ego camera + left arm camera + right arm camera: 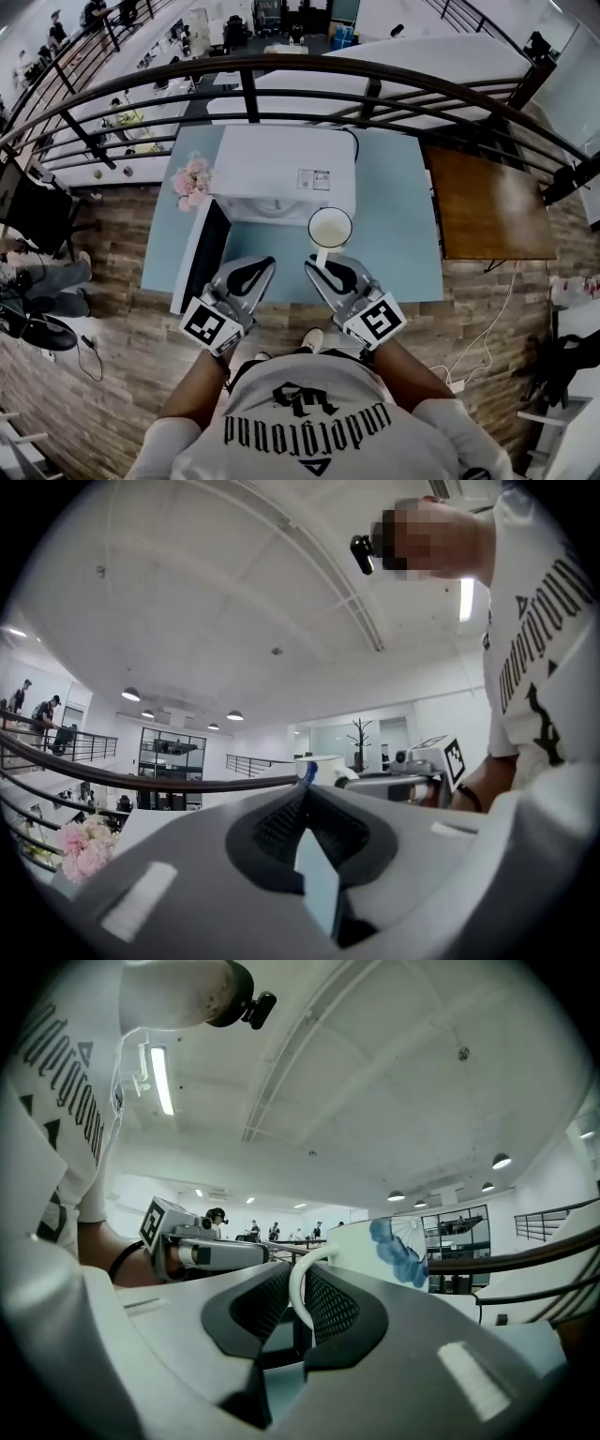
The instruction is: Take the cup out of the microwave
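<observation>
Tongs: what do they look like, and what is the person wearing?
The left tongs and right tongs are grey with black netted pads. Each carries a cube with black-and-white squares. The T-shirt is white with black print.

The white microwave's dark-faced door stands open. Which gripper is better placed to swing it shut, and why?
Left. The left gripper is empty and beside the dark-faced door; the right gripper grips the white blue-patterned cup by its handle.
</observation>
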### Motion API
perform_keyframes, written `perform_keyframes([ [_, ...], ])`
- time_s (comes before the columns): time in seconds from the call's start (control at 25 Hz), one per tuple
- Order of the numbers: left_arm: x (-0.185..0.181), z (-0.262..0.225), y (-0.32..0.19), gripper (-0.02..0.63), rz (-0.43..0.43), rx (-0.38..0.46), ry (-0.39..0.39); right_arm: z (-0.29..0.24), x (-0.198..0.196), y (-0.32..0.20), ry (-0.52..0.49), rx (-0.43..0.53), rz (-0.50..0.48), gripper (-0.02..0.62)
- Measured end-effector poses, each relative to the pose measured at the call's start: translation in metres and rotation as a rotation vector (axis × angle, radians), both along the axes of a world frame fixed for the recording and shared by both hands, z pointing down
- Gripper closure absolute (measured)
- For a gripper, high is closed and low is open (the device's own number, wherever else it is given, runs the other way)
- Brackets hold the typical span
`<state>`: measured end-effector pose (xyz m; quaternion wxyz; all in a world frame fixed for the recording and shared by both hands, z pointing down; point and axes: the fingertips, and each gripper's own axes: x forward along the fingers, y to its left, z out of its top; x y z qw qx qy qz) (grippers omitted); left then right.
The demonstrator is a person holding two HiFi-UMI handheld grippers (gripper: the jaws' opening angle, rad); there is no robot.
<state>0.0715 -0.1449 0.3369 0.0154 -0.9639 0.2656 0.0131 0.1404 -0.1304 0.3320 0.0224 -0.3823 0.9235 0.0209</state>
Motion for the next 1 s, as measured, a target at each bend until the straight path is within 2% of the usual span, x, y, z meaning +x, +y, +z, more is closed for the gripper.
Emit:
perform_keyframes([
  [0.24, -0.044, -0.004, 0.036, 0.555, 0.054, -0.002, -0.016, -0.009, -0.033, 0.022, -0.023, 0.002, 0.055, 0.545],
  [0.56, -0.106, -0.009, 0.089, 0.555, 0.101, -0.005, 0.001, -0.021, -0.084, 0.073, -0.035, 0.011, 0.106, 0.545],
  [0.68, -0.119, -0.011, 0.107, 0.555, 0.117, -0.027, 0.008, -0.022, -0.096, 0.094, -0.038, 0.010, 0.124, 0.545],
  [0.8, -0.128, -0.011, 0.120, 0.555, 0.122, -0.001, 0.017, -0.024, -0.102, 0.113, -0.044, 0.011, 0.134, 0.545],
  [1.0, -0.123, -0.015, 0.139, 0.555, 0.109, 0.004, 0.013, -0.023, -0.090, 0.136, -0.042, 0.013, 0.114, 0.545],
])
